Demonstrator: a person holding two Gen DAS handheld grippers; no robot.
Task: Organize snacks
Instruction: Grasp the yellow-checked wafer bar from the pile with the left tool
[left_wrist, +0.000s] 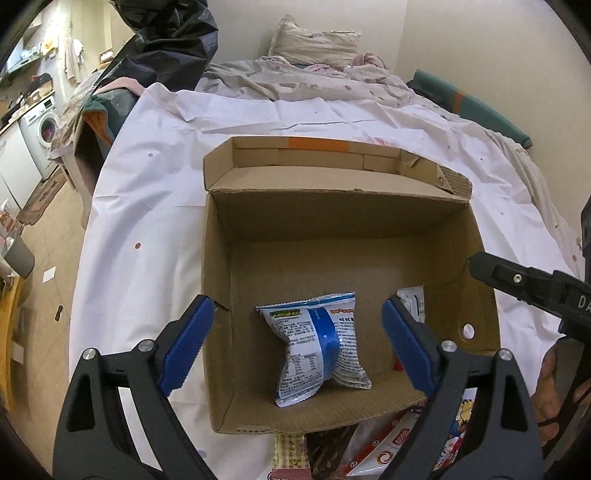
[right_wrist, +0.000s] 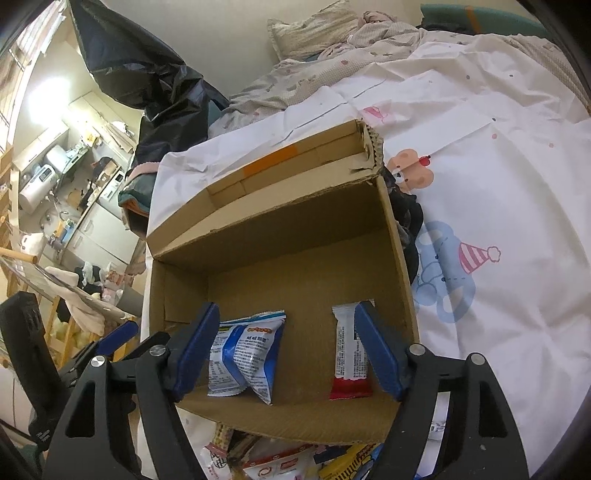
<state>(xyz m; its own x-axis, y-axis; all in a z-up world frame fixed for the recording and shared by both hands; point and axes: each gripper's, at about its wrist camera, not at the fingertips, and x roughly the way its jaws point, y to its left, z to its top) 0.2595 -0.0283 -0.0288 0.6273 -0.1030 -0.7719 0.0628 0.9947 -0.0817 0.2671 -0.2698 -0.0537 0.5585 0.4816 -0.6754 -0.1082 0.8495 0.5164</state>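
Observation:
An open cardboard box (left_wrist: 476, 236) stands on the bed; it also shows in the right wrist view (right_wrist: 397, 236). Inside lie a blue-and-white snack bag (left_wrist: 319, 347) (right_wrist: 247, 360) and a white-and-red bar wrapper (right_wrist: 349, 354), partly hidden in the left wrist view (left_wrist: 413, 301). My left gripper (left_wrist: 297, 343) is open and empty above the box's near left part. My right gripper (right_wrist: 286, 349) is open and empty above the box's near edge. A pile of loose snack packets (left_wrist: 373, 450) (right_wrist: 280, 461) lies in front of the box.
A white printed sheet (right_wrist: 498, 206) covers the bed. A rumpled quilt and pillow (left_wrist: 314, 48) lie at the far end. A black plastic bag (left_wrist: 166, 40) hangs at the left. The bed edge drops to the floor (left_wrist: 48, 258) on the left.

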